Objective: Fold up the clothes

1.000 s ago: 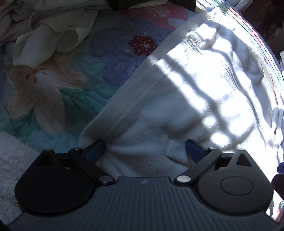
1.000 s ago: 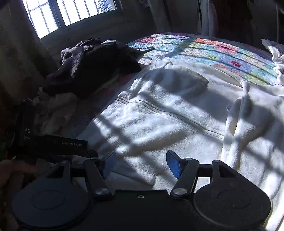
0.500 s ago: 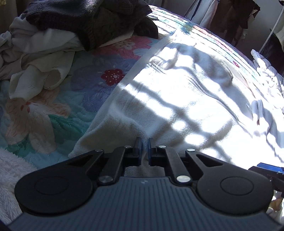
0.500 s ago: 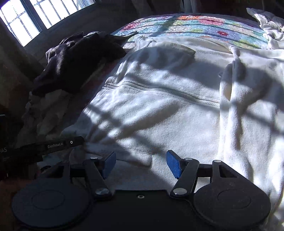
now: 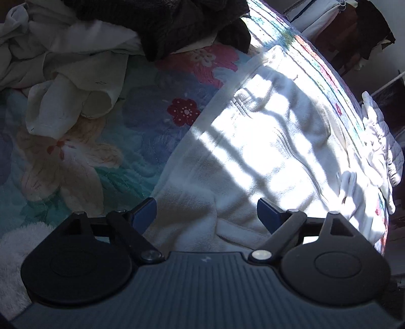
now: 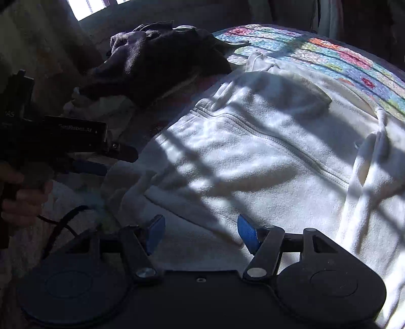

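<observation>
A white fleece garment (image 5: 265, 157) lies spread on a floral quilt (image 5: 106, 151), striped by sun and window-bar shadows. My left gripper (image 5: 206, 215) is open, its blue pads on either side of the garment's near corner, holding nothing. In the right wrist view the same garment (image 6: 253, 157) fills the middle. My right gripper (image 6: 201, 231) is open just above its near hem, empty. The left gripper (image 6: 83, 162) shows there at the left edge, held in a hand, its tip by the garment's corner.
A pile of dark clothes (image 6: 157, 58) and crumpled pale clothes (image 5: 76, 70) lies at the far left of the bed. More white laundry (image 5: 379, 151) sits at the right edge. A fluffy white textile (image 5: 15, 248) is near left. A window (image 6: 86, 7) is behind.
My left gripper shut on the garment's near corner half a second ago and now stands open again. The right gripper stayed open and shifted slightly over the hem.
</observation>
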A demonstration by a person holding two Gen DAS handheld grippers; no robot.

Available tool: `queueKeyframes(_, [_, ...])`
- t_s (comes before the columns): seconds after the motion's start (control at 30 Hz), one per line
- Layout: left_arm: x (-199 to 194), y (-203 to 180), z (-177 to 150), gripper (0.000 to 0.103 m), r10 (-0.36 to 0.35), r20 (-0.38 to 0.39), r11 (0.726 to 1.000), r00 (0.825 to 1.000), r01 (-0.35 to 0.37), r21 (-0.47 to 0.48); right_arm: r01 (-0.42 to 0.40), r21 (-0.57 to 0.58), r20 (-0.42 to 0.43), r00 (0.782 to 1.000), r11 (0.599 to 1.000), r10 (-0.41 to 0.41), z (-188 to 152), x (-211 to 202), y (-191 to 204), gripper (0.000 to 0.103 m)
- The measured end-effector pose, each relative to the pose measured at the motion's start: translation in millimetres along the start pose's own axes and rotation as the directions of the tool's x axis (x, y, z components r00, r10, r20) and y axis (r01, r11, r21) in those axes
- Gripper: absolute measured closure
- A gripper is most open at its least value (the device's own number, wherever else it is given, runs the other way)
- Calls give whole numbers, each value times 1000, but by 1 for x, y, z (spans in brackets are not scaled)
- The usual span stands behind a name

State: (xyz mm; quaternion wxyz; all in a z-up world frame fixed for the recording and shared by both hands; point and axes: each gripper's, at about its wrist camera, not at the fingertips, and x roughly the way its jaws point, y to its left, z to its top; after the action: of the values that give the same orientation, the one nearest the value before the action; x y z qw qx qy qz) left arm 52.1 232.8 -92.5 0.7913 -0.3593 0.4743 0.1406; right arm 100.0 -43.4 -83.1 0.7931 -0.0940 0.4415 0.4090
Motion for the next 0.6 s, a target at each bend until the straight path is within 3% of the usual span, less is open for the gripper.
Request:
queueKeyframes(0.13, [19,10,-4,16,85,-101,996,991,-86,-5,-94,-162,-44,995,982,88,11,37,43,33])
queueKeyframes(0.3, [44,6,-12,15,134,-75,991,988,-134,7,-60,-210,-66,997,976,47,11,61,61,33])
queueKeyframes(0.33, [47,6,-13,20,126,-66,992,990,-126,3,-71,-187,-67,996,980,59,10,58,57,33])
queueKeyframes(0.37, [47,6,-14,35,121,-40,993,992,-120,8,-81,-164,-69,995,983,70,8,55,53,33])
queueKeyframes(0.43, [44,4,-17,54,134,6,990,991,-134,37,-82,-110,-58,995,990,76,5,46,40,33])
queueKeyframes(0.6, [29,-21,-36,83,176,117,955,977,-198,220,-19,86,-24,999,996,21,-2,38,-2,33])
